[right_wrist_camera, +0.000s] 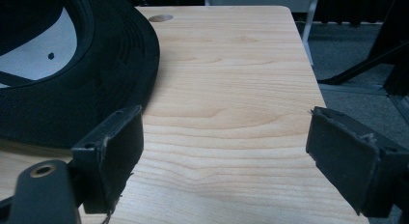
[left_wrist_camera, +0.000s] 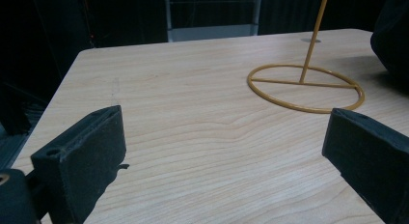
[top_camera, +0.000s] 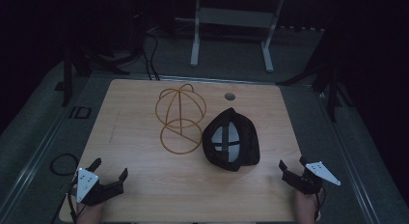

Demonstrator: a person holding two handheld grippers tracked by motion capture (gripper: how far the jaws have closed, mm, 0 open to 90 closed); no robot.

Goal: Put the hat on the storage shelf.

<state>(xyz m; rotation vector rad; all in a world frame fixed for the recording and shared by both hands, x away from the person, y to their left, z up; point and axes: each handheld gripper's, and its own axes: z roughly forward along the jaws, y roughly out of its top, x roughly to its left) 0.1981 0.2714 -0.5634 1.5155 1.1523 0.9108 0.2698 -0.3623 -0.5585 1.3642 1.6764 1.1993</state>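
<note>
Because the room beyond the wooden table [top_camera: 144,195] is dark, little can be made out there, and no writing is legible. Just right of the gold wire hat stand [top_camera: 180,119], a black cap [top_camera: 231,139] lies upside down. Nearer the person, the left gripper [top_camera: 110,169] and right gripper [top_camera: 292,166] rest with jaws spread wide, holding nothing.

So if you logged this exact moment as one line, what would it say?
left gripper: open, holding nothing | right gripper: open, holding nothing | cap: upside down on table | wire stand: upright, bare, beside cap
</note>
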